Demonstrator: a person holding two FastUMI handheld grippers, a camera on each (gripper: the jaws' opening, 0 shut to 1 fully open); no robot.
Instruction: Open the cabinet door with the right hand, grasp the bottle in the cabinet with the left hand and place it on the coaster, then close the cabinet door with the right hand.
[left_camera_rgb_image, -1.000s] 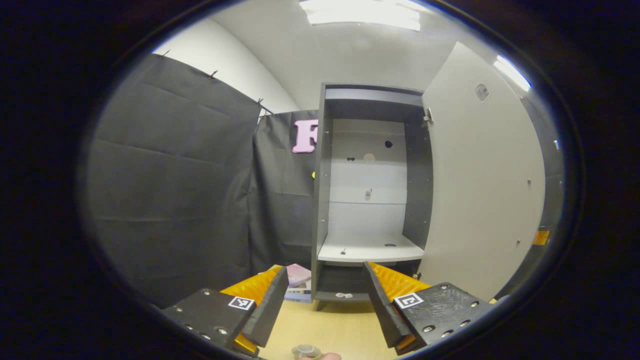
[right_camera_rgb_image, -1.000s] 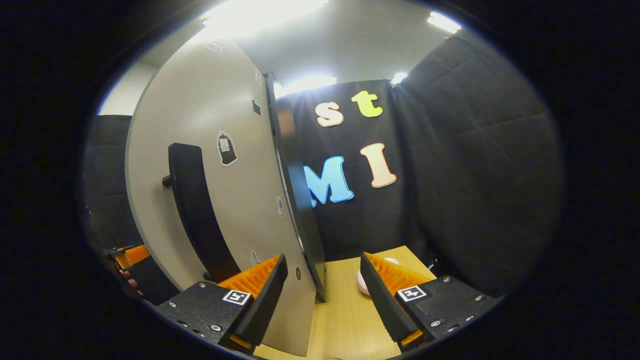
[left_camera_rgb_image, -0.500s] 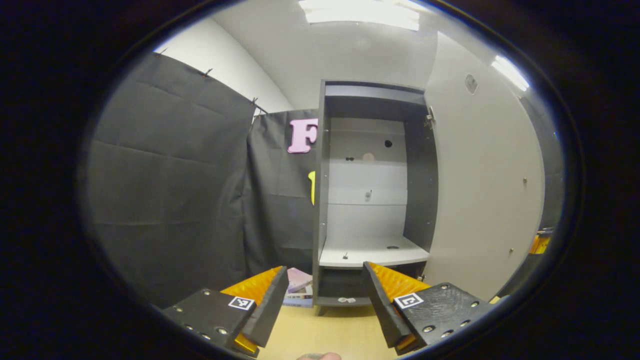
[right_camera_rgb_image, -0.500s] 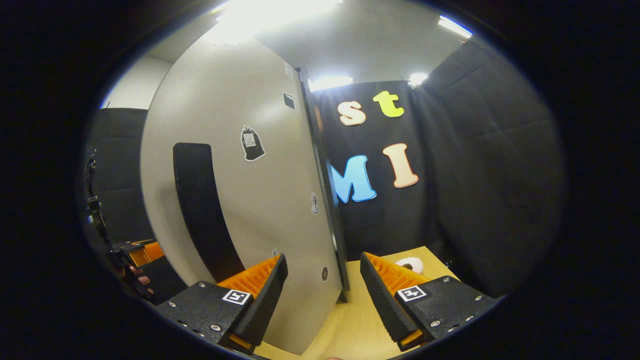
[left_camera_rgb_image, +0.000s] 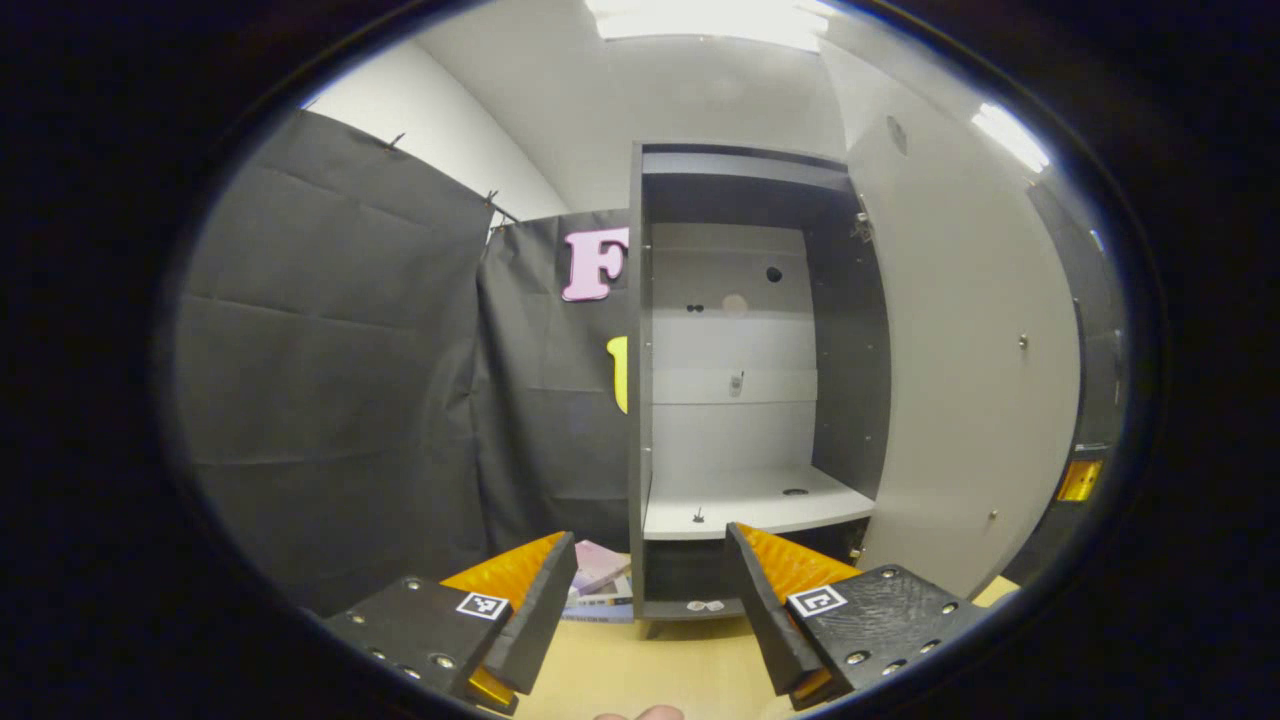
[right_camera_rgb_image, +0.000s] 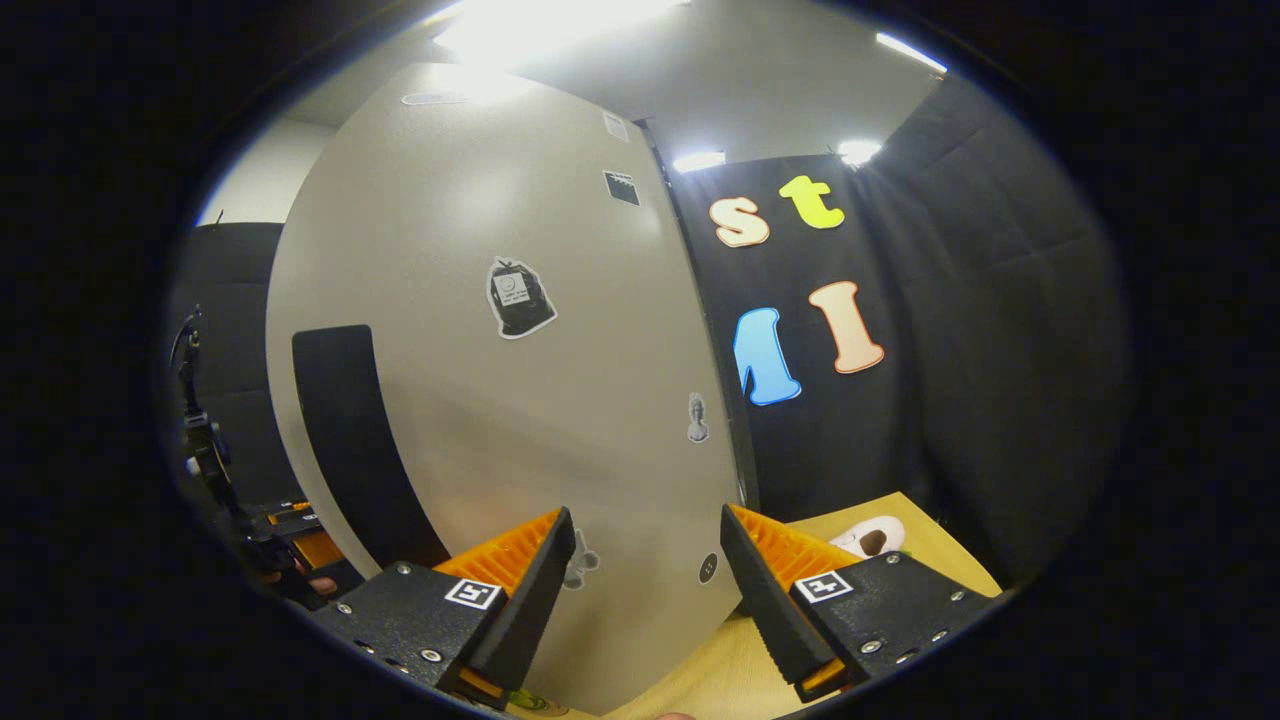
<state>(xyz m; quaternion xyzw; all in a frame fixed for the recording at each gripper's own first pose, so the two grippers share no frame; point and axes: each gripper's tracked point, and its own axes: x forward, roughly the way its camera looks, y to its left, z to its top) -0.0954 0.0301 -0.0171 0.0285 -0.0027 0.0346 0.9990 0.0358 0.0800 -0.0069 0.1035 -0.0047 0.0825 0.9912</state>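
left gripper jaws wide apart, holding nothing, aimed at the tall dark-grey cabinet with pale back panel. the white shelf board carries just a couple of small specks, and i can't pick out a bottle in there or on the light wooden tabletop. so where the bottle and coaster sit: cannot tell from these views.

right gripper also spread wide, nothing between the jaws, facing the outer face of the large pale-grey flat cabinet door, close in front of it. the door stands swung open, well off the frame.

handling, my read: the door is a stiff, light hinged panel that swings freely on the hinges. best hold is the long black vertical bar handle at the free edge, or a flat push on the face. go easy near the end to avoid a slam.
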